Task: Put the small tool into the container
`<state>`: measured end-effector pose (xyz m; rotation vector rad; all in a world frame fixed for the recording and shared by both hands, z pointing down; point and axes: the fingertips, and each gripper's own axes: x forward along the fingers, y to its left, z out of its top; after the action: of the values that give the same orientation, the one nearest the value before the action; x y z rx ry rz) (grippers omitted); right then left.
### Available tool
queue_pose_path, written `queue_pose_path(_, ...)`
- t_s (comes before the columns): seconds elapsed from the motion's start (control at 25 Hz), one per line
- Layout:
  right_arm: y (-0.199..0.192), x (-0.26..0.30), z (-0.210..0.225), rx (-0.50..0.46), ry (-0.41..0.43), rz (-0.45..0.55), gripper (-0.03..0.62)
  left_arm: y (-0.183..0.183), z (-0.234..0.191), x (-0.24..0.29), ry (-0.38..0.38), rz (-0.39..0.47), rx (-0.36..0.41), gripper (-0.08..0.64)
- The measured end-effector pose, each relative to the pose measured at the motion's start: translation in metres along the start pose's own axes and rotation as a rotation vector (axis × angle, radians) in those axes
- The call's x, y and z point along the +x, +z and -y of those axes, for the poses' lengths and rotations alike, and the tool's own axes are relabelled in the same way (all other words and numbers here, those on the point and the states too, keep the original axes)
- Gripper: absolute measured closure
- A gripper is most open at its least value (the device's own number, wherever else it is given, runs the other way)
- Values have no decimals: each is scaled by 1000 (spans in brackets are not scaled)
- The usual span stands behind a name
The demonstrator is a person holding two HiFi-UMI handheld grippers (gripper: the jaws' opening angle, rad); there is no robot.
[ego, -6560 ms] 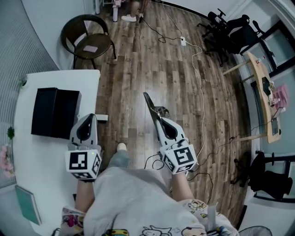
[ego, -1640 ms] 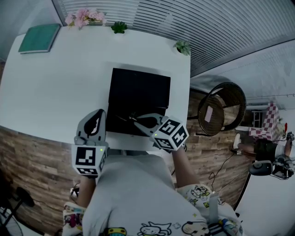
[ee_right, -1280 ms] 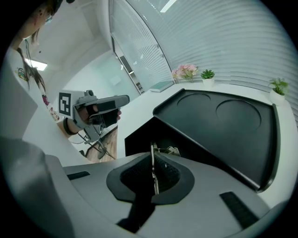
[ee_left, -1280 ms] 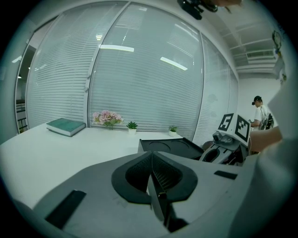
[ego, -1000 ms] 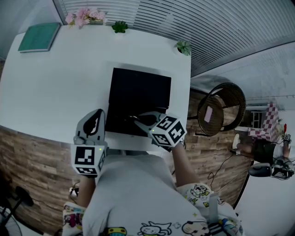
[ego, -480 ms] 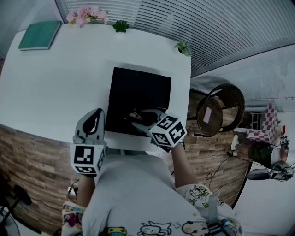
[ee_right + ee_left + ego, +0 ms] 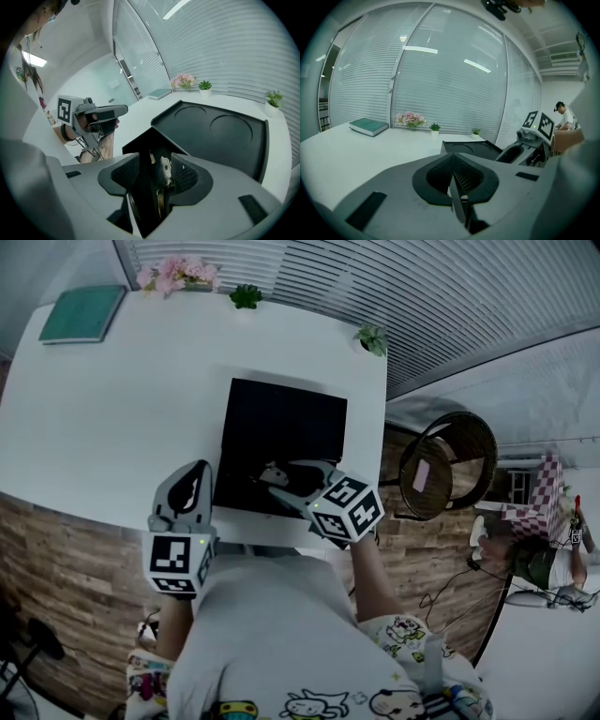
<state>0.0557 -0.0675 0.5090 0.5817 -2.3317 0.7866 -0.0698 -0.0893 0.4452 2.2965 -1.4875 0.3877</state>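
- Since the task was to lodge the small tool (image 7: pixel 164 172) in the container (image 7: pixel 281 423), the right gripper (image 7: pixel 281 477) was held over the box's 6 o'clock rim, nose tipped down into the dark interior, so that a released piece would presumably fall inside.
- Right gripper, jaws: spread wide, having just been opening. The pale metal tool stood in the gap between them and leaned toward the 3 o'clock pad, and no clamping was evident.
- Small tool, location: between the parted right jaws, above the container's near edge. Whether it had left the pads entirely could not be told.
- Left gripper (image 7: pixel 191 474), jaws: together, nothing between them. It was parked over the white table (image 7: pixel 103 418) at the container's 8 o'clock, apparently idle and clear of the drop.
- Container: black, open-topped, lying flat at the table's centre, with two round recesses showing in its floor.
- Difference from one second before: the right jaws had been closed on the tool and were now apart. The gripper's station at the rim was nearly unchanged, and the left gripper had kept its place.
- Difference from the oldest view: the person then faced bare floorboards with the container at 9 o'clock.
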Motion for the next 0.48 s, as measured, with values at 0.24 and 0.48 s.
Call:
queue_pose_path(0.24, 17, -10, -5, -65, -27, 40, 414, 11, 3, 0, -4, 31, 12, 554)
queue_pose_path(0.48, 36, -25, -3, -124, -82, 99, 414, 26, 3, -1, -5, 68, 35, 554)
